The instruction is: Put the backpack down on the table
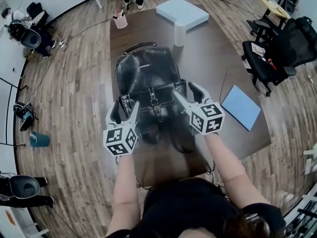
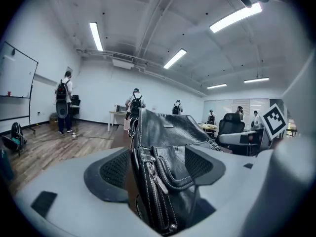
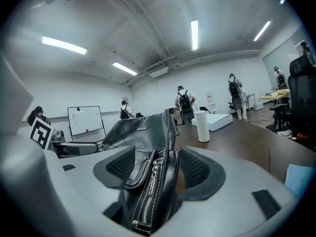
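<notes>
The black leather backpack (image 1: 148, 78) lies flat on the dark brown table (image 1: 208, 48), its handle toward the far end and its bottom toward me. My left gripper (image 1: 125, 105) is at the bag's near left corner and stands open; the zipped side edge (image 2: 168, 132) runs between its wide-spread jaws (image 2: 155, 167). My right gripper (image 1: 186, 90) is at the near right corner, open as well, with the bag's other side edge (image 3: 143, 132) between its jaws (image 3: 155, 169). Neither pair of pads squeezes the leather.
A white box (image 1: 182, 13) and a white roll (image 1: 179, 33) stand beyond the bag. A blue folder (image 1: 240, 107) lies at the table's right, a pen cup (image 1: 120, 20) at the far left corner. Black office chairs (image 1: 277, 48) stand to the right. People stand farther off.
</notes>
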A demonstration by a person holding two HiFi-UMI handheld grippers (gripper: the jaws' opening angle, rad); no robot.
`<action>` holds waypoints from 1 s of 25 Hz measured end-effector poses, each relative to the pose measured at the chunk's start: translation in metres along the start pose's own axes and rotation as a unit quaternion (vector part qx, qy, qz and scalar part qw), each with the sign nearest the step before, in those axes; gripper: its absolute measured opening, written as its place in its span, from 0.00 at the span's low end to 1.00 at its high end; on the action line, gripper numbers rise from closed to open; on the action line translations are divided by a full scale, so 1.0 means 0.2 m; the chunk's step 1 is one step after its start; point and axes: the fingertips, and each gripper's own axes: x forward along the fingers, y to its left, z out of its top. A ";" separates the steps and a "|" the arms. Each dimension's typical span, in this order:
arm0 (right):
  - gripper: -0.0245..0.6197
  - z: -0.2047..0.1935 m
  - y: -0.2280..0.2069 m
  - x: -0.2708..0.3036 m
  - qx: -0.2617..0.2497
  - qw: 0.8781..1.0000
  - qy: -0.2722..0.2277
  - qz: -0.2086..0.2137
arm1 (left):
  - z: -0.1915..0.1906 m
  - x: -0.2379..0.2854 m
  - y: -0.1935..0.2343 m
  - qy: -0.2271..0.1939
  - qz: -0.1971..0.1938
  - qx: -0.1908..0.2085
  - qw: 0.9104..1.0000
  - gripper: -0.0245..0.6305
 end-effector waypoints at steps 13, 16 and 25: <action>0.34 0.02 0.10 -0.19 0.007 1.000 -0.014 -0.002 | 0.04 -0.17 -0.13 -0.010 -0.019 -0.004 1.000 0.50; 0.31 0.02 0.14 -0.22 0.002 1.000 -0.010 -0.004 | 0.07 -0.22 -0.17 -0.021 -0.027 -0.002 0.999 0.39; 0.19 0.04 0.22 -0.33 -0.004 1.000 -0.021 -0.005 | 0.09 -0.34 -0.25 -0.032 -0.036 -0.006 0.999 0.24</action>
